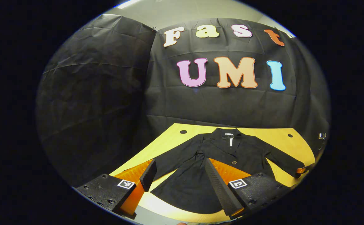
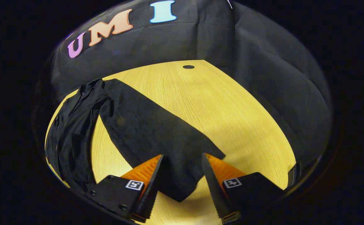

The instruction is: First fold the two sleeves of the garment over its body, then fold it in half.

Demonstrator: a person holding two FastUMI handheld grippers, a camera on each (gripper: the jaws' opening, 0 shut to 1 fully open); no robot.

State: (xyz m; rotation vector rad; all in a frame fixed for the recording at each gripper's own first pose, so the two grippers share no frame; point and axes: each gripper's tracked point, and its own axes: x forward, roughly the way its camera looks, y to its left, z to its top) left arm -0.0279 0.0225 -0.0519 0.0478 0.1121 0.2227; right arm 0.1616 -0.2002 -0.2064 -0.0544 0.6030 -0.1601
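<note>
— Two grippers are in play; how is the left gripper (image 1: 178, 175) held?

— It is held low over the near edge of the bench (image 1: 282, 137), aimed along the garment (image 1: 229, 156) toward the booth's wall (image 1: 100, 93). Its jaws are spread wide, and nothing is pinched between them. In the left gripper view the hem and one sleeve end are seen in the gap between its fingers (image 1: 147, 175), but whether cloth is touched cannot be told.

— Where is the garment laid?

— A dark coat is spread flat on the wooden bench, collar toward the wall, both sleeves stretched outward and down. Neither sleeve is folded over the body.

— And the right gripper (image 2: 180, 175)?

— It is lowered close to the bench (image 2: 219, 103), tilted down toward the end of the sleeve (image 2: 150, 131). Its jaws are parted, with the cuff lying between them. No clamping is seen; whether the cloth is touched cannot be told from this angle.

— Is it seen from the other side?

— At the far right of the left gripper view, the right gripper (image 1: 304, 169) is glimpsed at that sleeve's end.
</note>
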